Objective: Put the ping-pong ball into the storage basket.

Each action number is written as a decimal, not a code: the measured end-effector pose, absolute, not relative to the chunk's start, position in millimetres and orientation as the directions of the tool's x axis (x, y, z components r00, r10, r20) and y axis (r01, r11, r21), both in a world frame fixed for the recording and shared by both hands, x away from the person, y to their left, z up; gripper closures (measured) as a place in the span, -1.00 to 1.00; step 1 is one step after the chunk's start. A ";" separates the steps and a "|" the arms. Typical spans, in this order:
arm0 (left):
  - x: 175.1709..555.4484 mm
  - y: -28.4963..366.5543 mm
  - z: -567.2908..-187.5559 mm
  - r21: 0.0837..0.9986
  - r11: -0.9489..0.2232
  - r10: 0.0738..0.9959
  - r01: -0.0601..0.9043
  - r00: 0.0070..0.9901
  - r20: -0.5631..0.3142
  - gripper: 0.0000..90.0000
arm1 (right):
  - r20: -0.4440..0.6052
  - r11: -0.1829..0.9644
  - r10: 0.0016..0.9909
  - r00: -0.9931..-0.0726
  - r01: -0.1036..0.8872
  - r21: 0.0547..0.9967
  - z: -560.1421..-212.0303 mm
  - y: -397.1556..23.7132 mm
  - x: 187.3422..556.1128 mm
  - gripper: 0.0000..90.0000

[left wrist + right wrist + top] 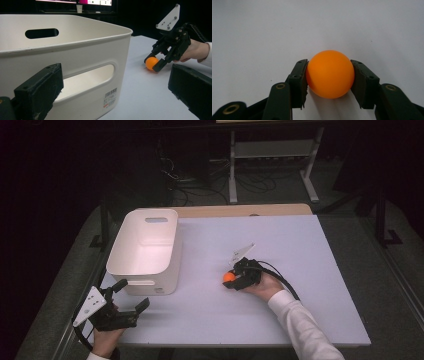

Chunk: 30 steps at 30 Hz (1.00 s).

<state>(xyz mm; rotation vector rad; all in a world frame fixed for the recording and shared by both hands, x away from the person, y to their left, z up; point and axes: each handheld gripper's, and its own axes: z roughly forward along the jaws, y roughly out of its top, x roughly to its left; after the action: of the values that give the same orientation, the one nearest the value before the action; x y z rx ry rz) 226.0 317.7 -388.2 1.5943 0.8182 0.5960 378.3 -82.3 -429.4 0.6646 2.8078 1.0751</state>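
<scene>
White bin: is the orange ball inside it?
No, the orange ball sits on the table between the right claw's jaws, apart from the white bin.

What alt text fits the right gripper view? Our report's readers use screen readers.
An orange ball sits clamped between the right gripper's two black jaws, seen close up. Behind it lies a plain pale table surface.

White bin point(145, 250) beside open tabletop point(300, 265)
</scene>
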 end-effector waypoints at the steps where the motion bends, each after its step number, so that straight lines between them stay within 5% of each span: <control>1: 226.0 317.6 -388.1 0.981 -0.065 0.780 0.181 0.623 -0.063 -1.00 | 0.096 0.663 0.414 -0.905 0.373 0.649 -428.9 -82.4 378.1 0.10; 30: 226.1 317.0 -388.2 0.980 -0.070 0.778 0.186 0.625 -0.063 -1.00 | 0.096 0.649 0.362 -0.927 0.325 0.688 -389.3 -78.7 375.7 0.10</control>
<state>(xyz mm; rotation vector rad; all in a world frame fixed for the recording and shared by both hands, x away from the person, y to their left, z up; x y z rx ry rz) 226.1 317.0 -388.2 1.6010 0.8199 0.5912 375.7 -78.7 -389.3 0.5849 2.8076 1.1557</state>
